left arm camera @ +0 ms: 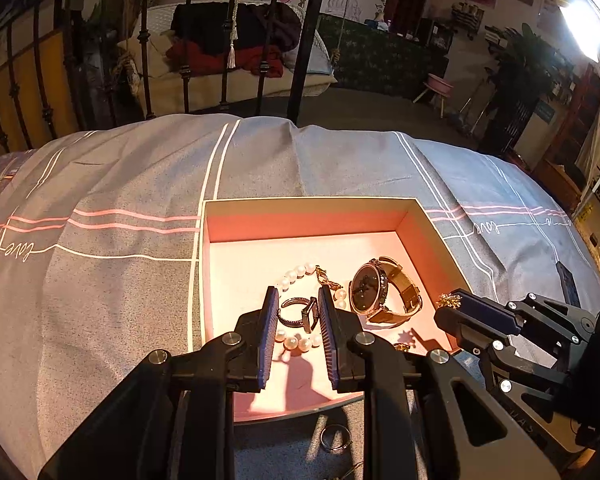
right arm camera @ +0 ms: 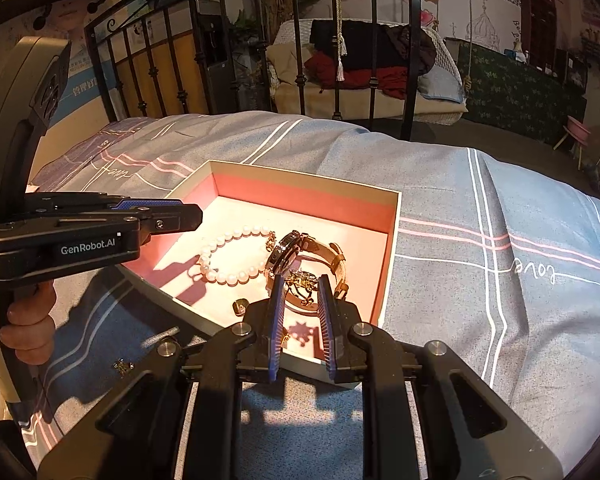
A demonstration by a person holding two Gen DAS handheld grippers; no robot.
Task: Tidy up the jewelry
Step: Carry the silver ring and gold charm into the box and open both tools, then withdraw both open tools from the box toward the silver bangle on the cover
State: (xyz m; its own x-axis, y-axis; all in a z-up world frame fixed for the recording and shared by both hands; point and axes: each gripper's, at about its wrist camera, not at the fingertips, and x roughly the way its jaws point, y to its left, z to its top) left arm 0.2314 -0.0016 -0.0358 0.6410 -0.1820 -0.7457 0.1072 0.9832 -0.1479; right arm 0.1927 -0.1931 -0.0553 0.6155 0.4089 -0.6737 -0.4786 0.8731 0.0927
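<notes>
A grey bedspread (left arm camera: pixel 120 184) with white and pink stripes covers the bed, and an open box (left arm camera: pixel 308 205) with a pink lining sits on it. Over the near-left part of the box, the left claw (left arm camera: pixel 298 306) grips a dark ring (left arm camera: pixel 296 312) with a squarish top, its pads pressed on the ring from both sides. Just under it, a pearl bracelet (right arm camera: pixel 220 254) lies in a loop on the box floor. To its right a gold watch (left arm camera: pixel 374 290) with a dark face rests tilted on its strap, close to the box's right wall. Further right, the right claw (right arm camera: pixel 302 284) is closed on a small gold sparkly ornament (right arm camera: pixel 302 280) and hangs over the near-right corner of the box, just beside the watch. On the bedspread outside the near edge lies a plain metal ring (left arm camera: pixel 334 438)
</notes>
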